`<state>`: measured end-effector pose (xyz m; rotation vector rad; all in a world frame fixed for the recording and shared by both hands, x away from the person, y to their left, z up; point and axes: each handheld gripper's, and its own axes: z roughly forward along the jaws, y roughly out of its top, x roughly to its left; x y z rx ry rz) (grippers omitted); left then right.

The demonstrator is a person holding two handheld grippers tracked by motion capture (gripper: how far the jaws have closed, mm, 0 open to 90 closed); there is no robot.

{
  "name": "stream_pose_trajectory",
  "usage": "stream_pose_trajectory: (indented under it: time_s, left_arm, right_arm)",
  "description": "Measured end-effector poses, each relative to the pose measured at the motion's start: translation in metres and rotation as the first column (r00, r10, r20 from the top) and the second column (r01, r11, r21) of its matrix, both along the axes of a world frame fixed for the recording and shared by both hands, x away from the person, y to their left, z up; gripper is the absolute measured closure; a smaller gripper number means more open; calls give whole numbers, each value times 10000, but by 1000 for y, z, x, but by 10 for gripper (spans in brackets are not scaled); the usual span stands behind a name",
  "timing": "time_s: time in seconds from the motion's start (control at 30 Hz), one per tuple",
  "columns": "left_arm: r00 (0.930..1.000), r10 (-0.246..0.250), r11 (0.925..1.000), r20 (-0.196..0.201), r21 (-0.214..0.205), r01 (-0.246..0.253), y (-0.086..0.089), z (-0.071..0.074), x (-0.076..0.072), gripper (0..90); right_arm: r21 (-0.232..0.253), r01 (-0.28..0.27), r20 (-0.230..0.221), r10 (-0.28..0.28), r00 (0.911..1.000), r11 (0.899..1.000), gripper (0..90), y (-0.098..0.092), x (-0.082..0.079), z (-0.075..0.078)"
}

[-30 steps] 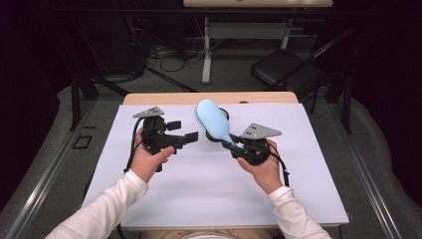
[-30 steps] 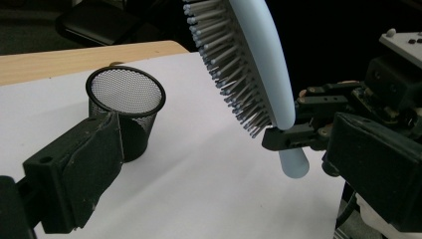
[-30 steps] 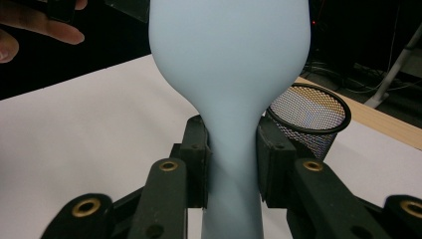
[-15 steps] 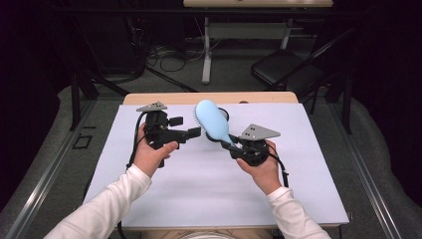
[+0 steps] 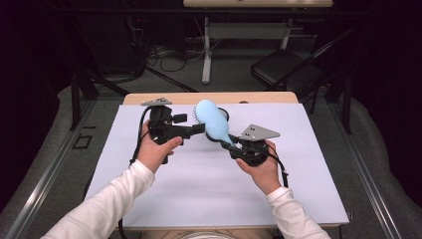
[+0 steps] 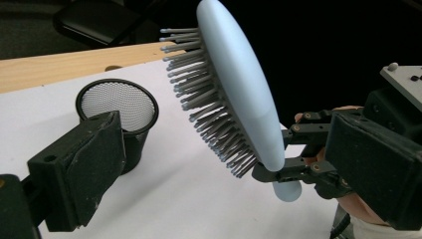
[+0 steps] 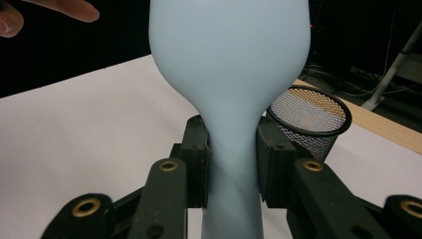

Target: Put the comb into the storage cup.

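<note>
Your right gripper [image 5: 230,144] is pinching the handle of the light-blue brush [image 5: 212,125] — in the right gripper view both pads [image 7: 199,164] press on the narrow neck just below where the brush [image 7: 234,74] widens into its head. You hold it up off the white sheet [image 5: 209,194], above the middle of the far half, with the head tilted up and away from you toward the far left. In the left gripper view the grey bristles [image 6: 209,109] face left and down, toward the mesh cup [image 6: 119,112], and the smooth back of the brush [image 6: 239,94] faces right.

Your left gripper [image 5: 198,129] is level and points right, its tip just beside the brush head on the bristle side. Its jaws are spread: in its own view one black pad [image 6: 94,164] sits at the near left and the other at the right, with the brush between them and neither pad touching it.

The black cup [image 5: 222,113] stands upright on the sheet just beyond the brush, near the far edge — in the right gripper view it [image 7: 311,122] shows to the right of the handle. The bare wooden edge of the table [image 5: 149,98] runs along the far side of the sheet.
</note>
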<state>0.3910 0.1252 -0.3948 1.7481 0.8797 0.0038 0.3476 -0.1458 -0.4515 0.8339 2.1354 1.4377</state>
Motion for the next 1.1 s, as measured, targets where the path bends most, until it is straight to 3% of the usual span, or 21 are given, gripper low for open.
stream_pose_trajectory:
  time_s: [0.1,0.63,0.97,1.1]
  left_arm:
    - [10000,26,10000,33,-34,-26,-2,3,0,27]
    - [9971,116,9995,-750,-288,-138,-13,2,10,57]
    - [9966,144,9994,-810,-299,-169,-19,2,13,87]
    - [9971,119,9994,-758,-323,-143,-21,2,13,157]
  right_arm:
    - [1,-7,23,7,10000,10000,697,0,0,0]
    - [33,12,130,-12,9999,10000,697,1,-2,1]
    - [40,0,178,0,9998,10000,697,2,-2,1]
    - [2,-6,238,6,9997,10000,697,3,-3,0]
